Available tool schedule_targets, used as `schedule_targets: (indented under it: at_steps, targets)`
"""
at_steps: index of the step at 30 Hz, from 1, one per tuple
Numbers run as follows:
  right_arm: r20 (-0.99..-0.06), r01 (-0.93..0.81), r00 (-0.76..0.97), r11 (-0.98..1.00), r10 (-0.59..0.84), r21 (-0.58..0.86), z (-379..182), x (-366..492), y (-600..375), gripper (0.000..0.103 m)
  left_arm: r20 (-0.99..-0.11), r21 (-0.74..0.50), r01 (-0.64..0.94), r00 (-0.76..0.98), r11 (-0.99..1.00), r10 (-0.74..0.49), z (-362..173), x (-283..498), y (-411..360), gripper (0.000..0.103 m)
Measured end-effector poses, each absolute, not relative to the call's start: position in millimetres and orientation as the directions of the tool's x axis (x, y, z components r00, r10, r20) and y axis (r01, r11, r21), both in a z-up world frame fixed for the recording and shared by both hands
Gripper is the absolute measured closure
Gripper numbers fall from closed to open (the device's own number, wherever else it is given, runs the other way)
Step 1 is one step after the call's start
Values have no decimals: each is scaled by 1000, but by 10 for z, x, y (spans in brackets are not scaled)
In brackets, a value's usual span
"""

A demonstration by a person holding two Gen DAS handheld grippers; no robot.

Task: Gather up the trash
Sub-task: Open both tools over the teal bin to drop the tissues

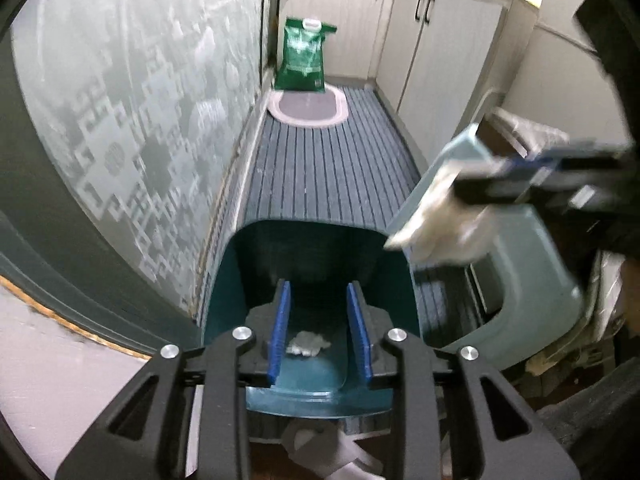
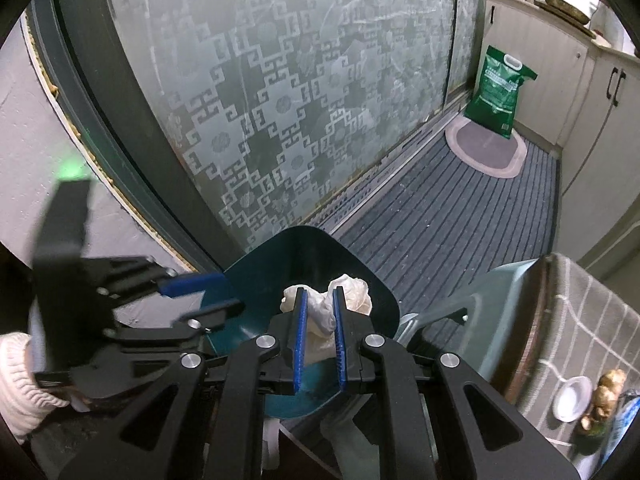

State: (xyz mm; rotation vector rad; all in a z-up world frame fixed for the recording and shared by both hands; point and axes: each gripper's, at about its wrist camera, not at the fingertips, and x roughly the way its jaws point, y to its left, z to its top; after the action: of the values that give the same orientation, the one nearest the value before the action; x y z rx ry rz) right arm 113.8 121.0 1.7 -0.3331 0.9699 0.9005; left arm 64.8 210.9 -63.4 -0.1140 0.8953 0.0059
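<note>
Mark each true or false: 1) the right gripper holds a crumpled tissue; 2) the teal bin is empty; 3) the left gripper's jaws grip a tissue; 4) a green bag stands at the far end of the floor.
1) True: the right gripper is shut on a crumpled tissue.
2) False: the teal bin holds a small paper wad.
3) False: the left gripper is open, nothing between its pads.
4) True: the green bag stands by the oval mat.

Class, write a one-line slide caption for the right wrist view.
Right claw shut on crumpled white tissue above the teal bin; left claw open alongside.
</note>
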Motion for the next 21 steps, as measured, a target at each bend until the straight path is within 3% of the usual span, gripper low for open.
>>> schedule_targets:
  at_steps: [14,15,16,18,21]
  targets:
    - [-860,-793,172,586,481,169,-451,1068,1411,89,-615,-124,-106,789,987,8,303,361,2133,72]
    - [-862,-789,170,590,478,171,-486,1066,1417,79,-607,-125,-105,795,987,8,346,356,2117,72]
    - [-862,-785,177,596,475,167,-503,1058,1411,62,-595,-123,-106,803,987,12,405,345,2098,72]
    - [-861,-784,182,598,476,165,-509,1040,1406,51,-580,-125,-103,815,987,12,471,337,2072,72]
    - [-849,-787,179,590,498,180,-428,1014,1364,43,-556,-134,-96,831,986,5,562,324,2043,65]
